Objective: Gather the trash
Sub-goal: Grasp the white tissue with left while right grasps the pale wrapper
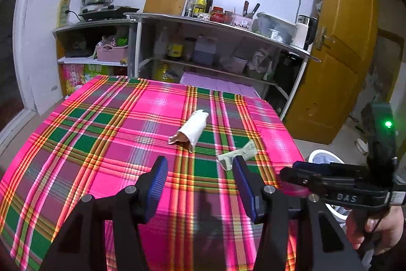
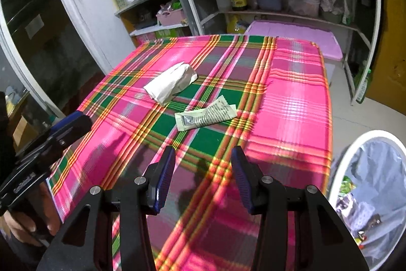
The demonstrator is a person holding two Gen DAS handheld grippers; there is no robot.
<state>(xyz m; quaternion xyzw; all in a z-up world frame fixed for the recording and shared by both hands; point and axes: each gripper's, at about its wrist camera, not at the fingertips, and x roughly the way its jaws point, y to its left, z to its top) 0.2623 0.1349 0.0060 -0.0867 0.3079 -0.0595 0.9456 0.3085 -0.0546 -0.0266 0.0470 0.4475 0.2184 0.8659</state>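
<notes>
A crumpled white paper wrapper [image 1: 191,128] [image 2: 171,83] lies mid-table on the pink plaid cloth [image 1: 101,144] [image 2: 291,93]. A flat pale green sachet [image 1: 237,155] [image 2: 205,114] lies just right of it. My left gripper [image 1: 200,165] is open and empty, hovering above the cloth short of both pieces. My right gripper [image 2: 203,155] is open and empty, above the cloth just short of the sachet. Each gripper shows at the edge of the other's view, the right one [image 1: 330,179] and the left one [image 2: 63,128].
A white bin [image 2: 368,194] [image 1: 324,156] lined with a bag and holding some rubbish stands on the floor right of the table. Metal shelves [image 1: 215,42] with bottles and pots stand behind. A purple box [image 2: 291,34] sits beyond the table. A yellow door [image 1: 337,55] is at right.
</notes>
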